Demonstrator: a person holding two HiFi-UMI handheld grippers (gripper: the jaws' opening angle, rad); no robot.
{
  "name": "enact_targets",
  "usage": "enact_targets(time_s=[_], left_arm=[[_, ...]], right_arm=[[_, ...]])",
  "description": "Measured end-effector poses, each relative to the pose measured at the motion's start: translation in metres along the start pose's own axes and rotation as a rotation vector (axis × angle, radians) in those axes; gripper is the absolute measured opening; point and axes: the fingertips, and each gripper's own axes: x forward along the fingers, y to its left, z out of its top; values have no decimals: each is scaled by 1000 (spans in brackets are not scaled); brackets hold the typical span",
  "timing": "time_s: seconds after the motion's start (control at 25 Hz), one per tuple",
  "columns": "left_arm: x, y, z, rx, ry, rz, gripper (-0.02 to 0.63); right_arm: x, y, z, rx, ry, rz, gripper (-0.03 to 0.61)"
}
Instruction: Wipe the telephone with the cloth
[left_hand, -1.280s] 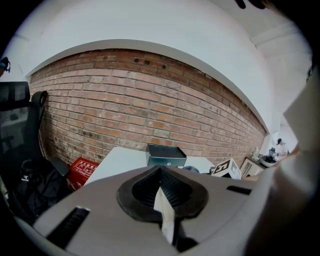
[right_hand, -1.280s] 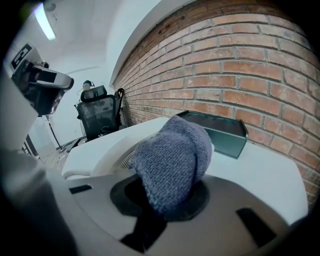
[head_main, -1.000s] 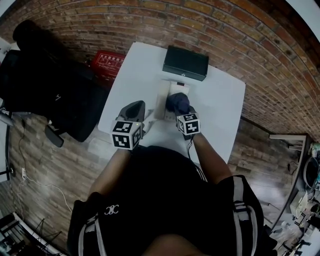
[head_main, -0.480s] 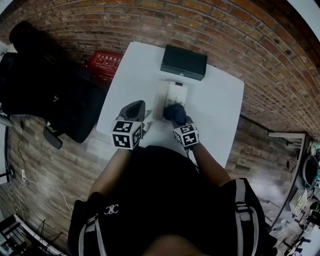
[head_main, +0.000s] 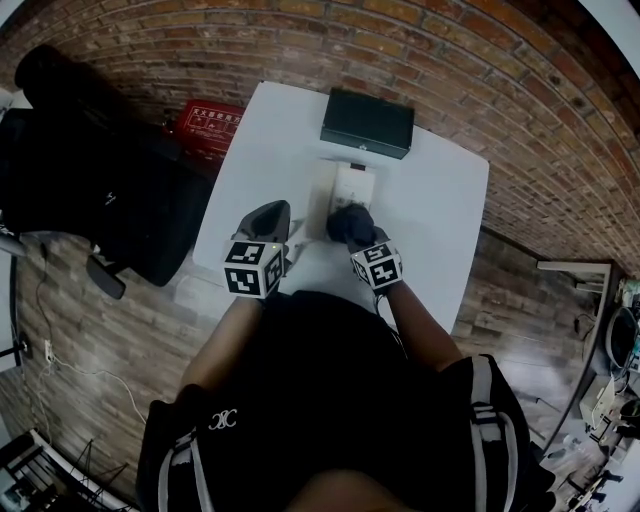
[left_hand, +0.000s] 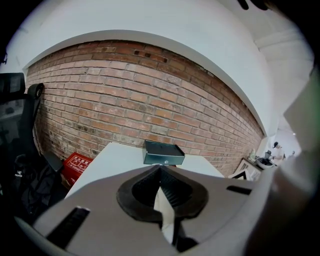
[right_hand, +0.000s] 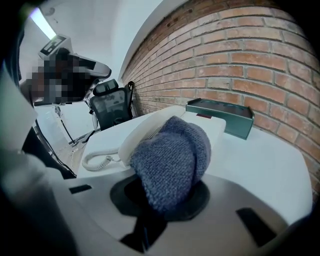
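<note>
Telephone (head_main: 351, 186) on white table (head_main: 268, 140), brick wall (head_main: 420, 55)

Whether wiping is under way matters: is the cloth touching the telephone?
Touching. The right gripper view shows the cloth pressed on the telephone handset, no gap.

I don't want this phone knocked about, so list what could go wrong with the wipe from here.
1. The left gripper is shut and sits to the side of the telephone, so nothing steadies it. A push from the cloth in the right gripper could slide the telephone or tip the handset off its rest.
2. The coiled cord lies loose beside the handset and might snag the cloth.
</note>
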Motion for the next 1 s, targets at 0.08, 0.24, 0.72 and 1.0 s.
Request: enact_targets(time_s=[0.08, 0.24, 0.72, 1.0], left_arm=[[-1, 2, -1, -3, -1, 6, -5], [-4, 5, -2, -8, -2, 17, -5], [-8, 4, -6, -12, 2, 26, -5], [-12, 5, -6, -11, -2, 40, -5]], right_arm=[[0, -5, 4, -2, -12, -12, 37], [0, -15, 7, 57, -40, -27, 37], [1, -31, 19, 25, -80, -90, 37], [2, -36, 20, -25, -62, -88, 37]])
